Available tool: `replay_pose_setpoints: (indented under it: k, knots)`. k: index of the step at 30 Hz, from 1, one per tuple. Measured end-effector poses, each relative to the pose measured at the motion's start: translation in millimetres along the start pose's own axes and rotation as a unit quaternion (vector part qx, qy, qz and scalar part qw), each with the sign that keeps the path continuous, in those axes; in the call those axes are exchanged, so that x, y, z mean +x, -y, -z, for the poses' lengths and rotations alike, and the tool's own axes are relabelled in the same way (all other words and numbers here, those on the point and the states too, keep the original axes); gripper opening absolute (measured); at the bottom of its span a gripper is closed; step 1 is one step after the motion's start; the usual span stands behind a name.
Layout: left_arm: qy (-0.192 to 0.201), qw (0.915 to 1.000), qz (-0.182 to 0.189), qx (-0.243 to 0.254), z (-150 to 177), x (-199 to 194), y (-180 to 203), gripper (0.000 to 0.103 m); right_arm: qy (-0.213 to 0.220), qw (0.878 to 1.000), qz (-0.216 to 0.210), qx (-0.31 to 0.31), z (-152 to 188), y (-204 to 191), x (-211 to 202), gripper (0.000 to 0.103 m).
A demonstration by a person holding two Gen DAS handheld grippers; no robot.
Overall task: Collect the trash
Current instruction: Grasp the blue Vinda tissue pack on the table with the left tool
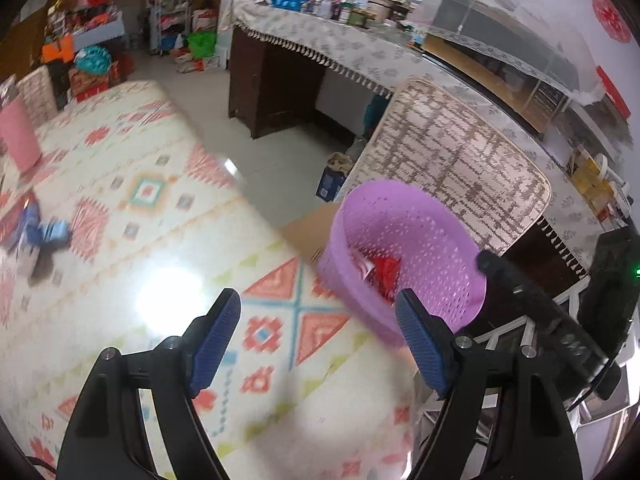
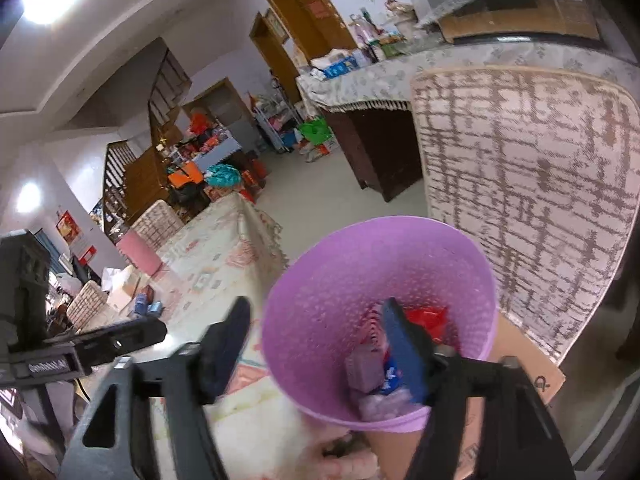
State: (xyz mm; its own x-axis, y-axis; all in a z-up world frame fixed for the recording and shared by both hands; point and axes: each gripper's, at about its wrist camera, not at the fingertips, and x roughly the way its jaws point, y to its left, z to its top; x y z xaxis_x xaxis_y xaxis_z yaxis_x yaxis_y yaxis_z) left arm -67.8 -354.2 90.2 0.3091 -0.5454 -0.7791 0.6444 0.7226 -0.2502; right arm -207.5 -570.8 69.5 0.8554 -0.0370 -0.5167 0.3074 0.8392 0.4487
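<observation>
Since the purple bin [image 2: 380,320] at the desk [image 1: 160,240] edge is light, perforated plastic holding crinkly wrappers [image 2: 424,320], grip its rim gently; both grippers [image 1: 316,344] [image 2: 316,344] gape empty

So the basket [image 2: 320,312] sits off the table's [image 1: 160,240] right edge, wrappers [image 2: 424,320] inside it, a chair [image 2: 532,184] right behind, and small boxes [image 1: 52,234] near the table's far left edge.
</observation>
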Motion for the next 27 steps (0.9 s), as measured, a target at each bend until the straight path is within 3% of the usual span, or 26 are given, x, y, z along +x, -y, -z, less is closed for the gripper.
replay_pose_setpoints:
  k: [2,5,8,12,15,22,27]
  knots:
    - [-0.001,1.0,-0.003,-0.004,8.5,-5.7,-11.5,0.079,0.026,1.0,0.012,-0.011,4.0,-15.6,-8.0,0.101]
    - [0.006,0.9997,-0.013,-0.02,24.1,-18.8,-34.7,0.079,0.038,0.999,-0.009,-0.03,10.1,-39.4,-11.2,0.103]
    - [-0.003,0.9985,-0.026,-0.047,40.9,-31.8,-65.9,0.079,0.002,0.998,-0.04,-0.04,20.4,-64.9,1.8,0.103]
    - [0.025,0.9929,-0.107,-0.046,58.4,-53.1,-98.2,0.079,-0.044,0.995,-0.08,-0.047,43.0,-102.8,30.7,0.103]
    - [0.036,0.9872,-0.141,-0.066,65.4,-68.1,-133.2,0.079,-0.084,0.989,-0.111,-0.045,60.3,-130.8,61.6,0.103]
    - [-0.002,0.9779,-0.156,-0.139,65.8,-74.0,-222.8,0.079,-0.152,0.975,-0.159,-0.022,92.9,-165.5,124.0,0.099]
    - [-0.007,0.9699,-0.152,-0.19,47.1,-64.6,-262.8,0.079,-0.154,0.972,-0.176,-0.007,94.1,-165.1,128.1,0.098]
